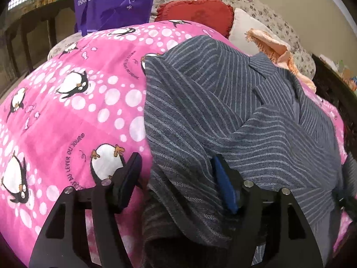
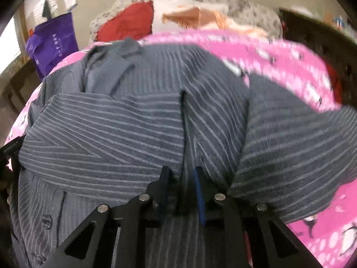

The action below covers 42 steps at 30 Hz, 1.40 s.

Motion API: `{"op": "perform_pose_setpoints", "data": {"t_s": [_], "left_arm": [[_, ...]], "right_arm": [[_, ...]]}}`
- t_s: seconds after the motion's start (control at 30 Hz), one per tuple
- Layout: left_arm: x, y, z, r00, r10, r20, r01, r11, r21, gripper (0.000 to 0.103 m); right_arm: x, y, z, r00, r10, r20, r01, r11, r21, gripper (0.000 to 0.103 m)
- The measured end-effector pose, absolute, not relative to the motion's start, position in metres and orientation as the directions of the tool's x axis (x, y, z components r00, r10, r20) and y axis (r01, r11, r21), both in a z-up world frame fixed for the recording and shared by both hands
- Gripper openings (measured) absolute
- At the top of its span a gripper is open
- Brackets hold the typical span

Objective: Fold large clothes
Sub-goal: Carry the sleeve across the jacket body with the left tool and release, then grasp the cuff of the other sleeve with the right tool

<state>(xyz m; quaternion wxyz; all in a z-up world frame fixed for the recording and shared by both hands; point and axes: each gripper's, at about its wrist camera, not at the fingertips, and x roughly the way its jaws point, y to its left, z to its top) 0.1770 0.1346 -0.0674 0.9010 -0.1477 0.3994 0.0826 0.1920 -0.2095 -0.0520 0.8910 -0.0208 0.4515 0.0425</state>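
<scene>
- Grey striped shirt (image 1: 223, 102) lies rumpled on a pink penguin blanket (image 1: 67, 102), filling the centre and right of the left wrist view. Its collar sits at upper right there.
- Left gripper (image 1: 176, 167) is at the bottom of that view with jaws apart. A fold of the shirt hangs between them, but the pads aren't pressing on it. The left finger (image 1: 131, 174) is over the blanket, the right one over the stripes.
- Right gripper (image 2: 181, 178), bottom centre of its own view, has its jaws drawn in close and pinches a ridge of shirt that bunches up between them. That picture is a bit blurry.
- A shirt button (image 2: 47, 220) shows at lower left of the right wrist view.
- Behind the blanket: red cushion (image 1: 196, 13) at top centre, purple bag (image 1: 116, 2) at upper left, peach fringed cloth (image 1: 274, 44) at upper right.
</scene>
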Motion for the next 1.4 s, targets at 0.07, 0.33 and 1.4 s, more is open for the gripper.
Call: {"op": "perform_pose_setpoints", "data": {"t_s": [0.07,0.33,1.4], "left_arm": [[0.178,0.135,-0.069,0.665,0.029,-0.746,-0.266,0.943,-0.201,0.068],[0.183,0.132,-0.07,0.651,0.054,-0.757,-0.268,0.949,-0.163,0.07],[0.037,0.176,-0.072,0.549,0.299,-0.781,-0.41,0.91,0.06,0.081]], "right_arm": [[0.193,-0.197,-0.037,0.636,0.101,-0.765,-0.118,0.992,0.033,0.021],[0.247,-0.151,-0.065,0.573,0.076,-0.816,-0.193,0.98,-0.044,0.022],[0.127,-0.578,-0.001,0.747,0.026,-0.664,0.437,0.734,0.52,0.043]]}}
